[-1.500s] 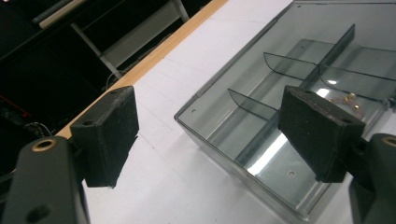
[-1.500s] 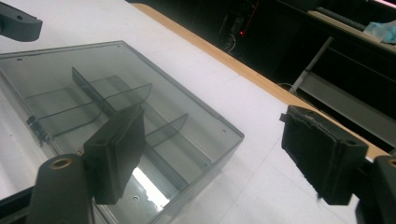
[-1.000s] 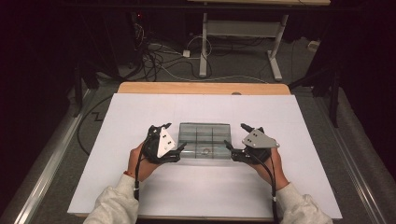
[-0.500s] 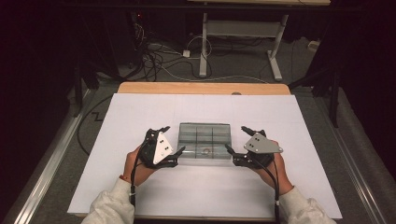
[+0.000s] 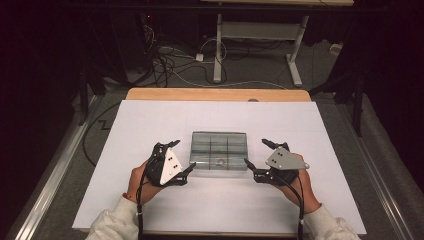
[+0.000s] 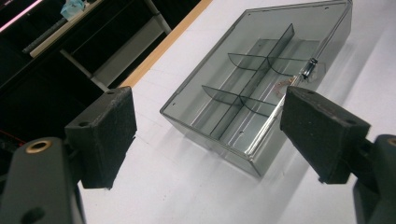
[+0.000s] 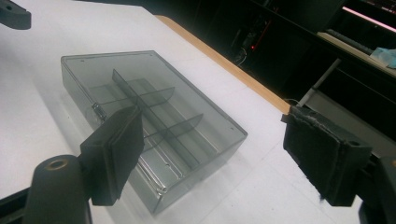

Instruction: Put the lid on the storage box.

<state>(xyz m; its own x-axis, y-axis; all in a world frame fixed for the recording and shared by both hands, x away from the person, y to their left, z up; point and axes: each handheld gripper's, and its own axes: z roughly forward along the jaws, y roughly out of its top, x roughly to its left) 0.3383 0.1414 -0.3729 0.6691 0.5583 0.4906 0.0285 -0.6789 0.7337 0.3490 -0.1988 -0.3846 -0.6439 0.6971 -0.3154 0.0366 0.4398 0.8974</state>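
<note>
A smoky clear plastic box (image 5: 219, 150) with a lid and inner dividers lies flat at the middle of the white table top (image 5: 150, 120). A small metal latch (image 6: 308, 69) sits on its near long side. My left gripper (image 5: 184, 154) is open just off the box's left end, touching nothing. My right gripper (image 5: 256, 151) is open just off the right end, also apart from it. In the left gripper view the box (image 6: 261, 60) lies ahead between the spread pads (image 6: 105, 135). In the right gripper view the box (image 7: 149, 98) lies ahead to the left, partly behind the left pad (image 7: 116, 149).
The table's wooden far edge (image 5: 215, 94) borders dark floor with cables (image 5: 170, 65) and a white desk frame (image 5: 260, 35). White surface extends on all sides of the box. The left gripper's tip (image 7: 14, 14) shows at the top left of the right gripper view.
Both hands have drawn back a little toward the person, away from the box ends. Both grippers stay open and the box has not moved.
</note>
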